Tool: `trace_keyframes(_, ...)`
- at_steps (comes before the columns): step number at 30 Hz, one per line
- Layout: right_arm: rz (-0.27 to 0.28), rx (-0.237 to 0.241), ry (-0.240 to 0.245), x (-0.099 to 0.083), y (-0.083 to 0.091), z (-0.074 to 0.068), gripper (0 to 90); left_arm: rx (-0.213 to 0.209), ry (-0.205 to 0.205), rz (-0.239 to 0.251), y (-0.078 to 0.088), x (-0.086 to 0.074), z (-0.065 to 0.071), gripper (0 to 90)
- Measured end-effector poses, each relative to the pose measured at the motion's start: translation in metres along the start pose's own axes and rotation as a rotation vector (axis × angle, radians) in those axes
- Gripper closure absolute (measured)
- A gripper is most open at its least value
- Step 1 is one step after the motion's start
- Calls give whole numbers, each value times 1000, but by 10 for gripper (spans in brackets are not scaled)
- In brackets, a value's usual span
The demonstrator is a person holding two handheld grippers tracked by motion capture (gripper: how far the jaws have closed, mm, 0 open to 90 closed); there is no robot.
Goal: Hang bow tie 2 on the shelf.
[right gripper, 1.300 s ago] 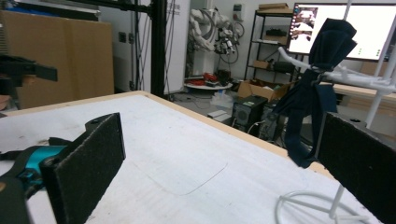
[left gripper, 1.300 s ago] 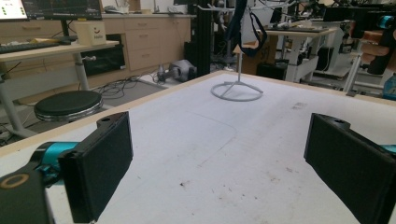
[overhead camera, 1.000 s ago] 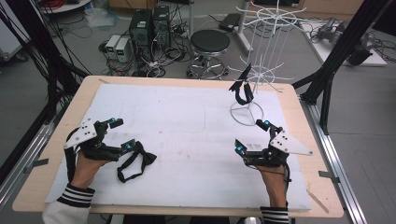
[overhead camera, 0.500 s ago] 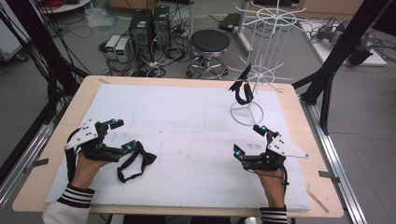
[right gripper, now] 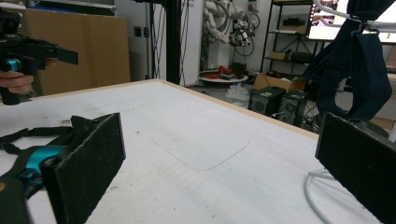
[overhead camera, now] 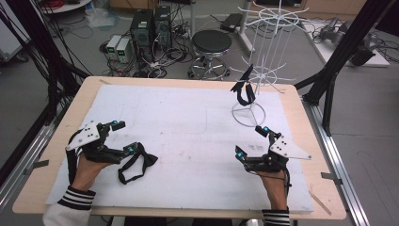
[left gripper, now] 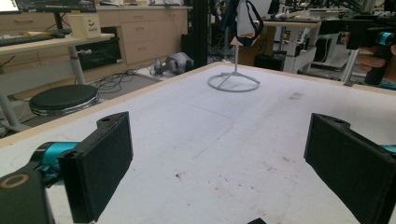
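Black strap [overhead camera: 134, 162] lies flat beside the wide-open, empty left hand-held gripper [overhead camera: 123, 137], long axis running left-right

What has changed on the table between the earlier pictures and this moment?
The right gripper shifted slightly toward the table's middle, jaws open and empty. The left gripper stayed beside the black strap lying on the white mat; the strap hung on the wire rack did not move.

The person is wearing black-and-white striped cuffs. Each hand is gripping a black gripper: the left gripper [overhead camera: 121, 137] and right gripper [overhead camera: 251, 141] are showing teal accents, grey three-cornered plates and black foam-faced jaws.
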State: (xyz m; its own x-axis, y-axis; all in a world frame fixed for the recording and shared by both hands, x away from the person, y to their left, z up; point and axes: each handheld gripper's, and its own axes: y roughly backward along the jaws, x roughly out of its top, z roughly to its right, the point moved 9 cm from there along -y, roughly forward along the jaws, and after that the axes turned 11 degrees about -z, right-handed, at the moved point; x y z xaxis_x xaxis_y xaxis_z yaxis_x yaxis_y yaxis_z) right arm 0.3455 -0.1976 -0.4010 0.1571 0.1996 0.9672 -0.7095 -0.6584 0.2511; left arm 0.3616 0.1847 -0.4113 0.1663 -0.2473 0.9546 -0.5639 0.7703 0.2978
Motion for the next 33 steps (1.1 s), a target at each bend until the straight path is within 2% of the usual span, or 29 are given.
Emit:
trace_keyframes(9,7,1,1,1,2,1,6,-5,-16,-37,0,2,-2,84)
trace_keyframes(13,11,5,-1,1,4,1,6,5,-31,-100,0,0,-5,84)
trace_keyframes(17,7,14,-7,1,4,-1,6,-17,-40,-169,-2,1,-8,83)
trace_keyframes(21,7,26,-3,1,2,-3,6,-54,-93,-254,-4,2,-9,80)
trace_keyframes(24,8,38,-3,1,2,-5,6,-117,-107,-300,-6,3,-6,80)
trace_keyframes(28,9,54,-4,2,3,-7,6,-149,-149,-355,-9,4,-5,80)
trace_keyframes(33,10,73,2,2,1,-10,6,-194,-233,-433,-14,5,-1,80)
